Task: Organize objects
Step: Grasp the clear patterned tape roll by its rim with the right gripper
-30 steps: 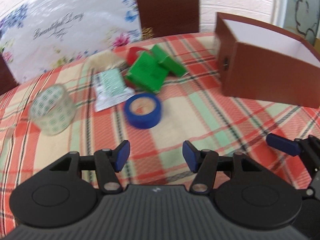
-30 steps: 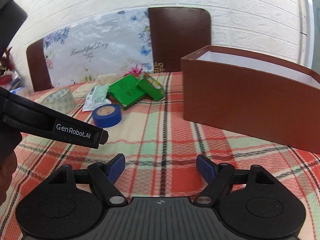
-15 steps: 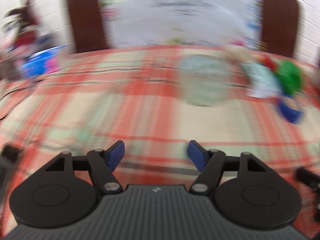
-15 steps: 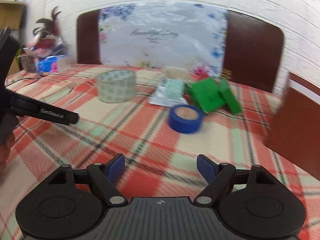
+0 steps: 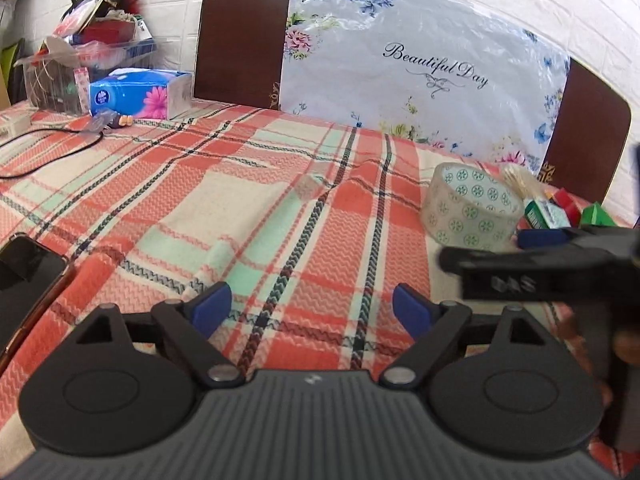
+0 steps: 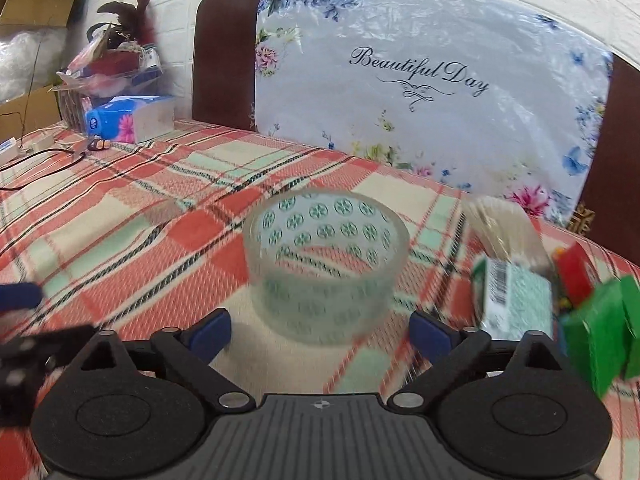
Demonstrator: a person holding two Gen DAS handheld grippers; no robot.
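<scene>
Since the clear tape roll (image 6: 326, 266) lies flat on the counter (image 6: 168, 216), hole upward, just ahead of the right gripper (image 6: 320, 330), whose jaws stand apart and empty, it looks ready to be taken. It should be light and stiff, though its glossy wall may slip; pinching across the outer wall seems safest. The left gripper (image 5: 314, 307), also apart, hovers over bare cloth nearer the counter's left edge.

Clear tape roll (image 6: 326, 268) with green rosettes on red-and-mint plaid tablecloth (image 5: 248, 200).
</scene>
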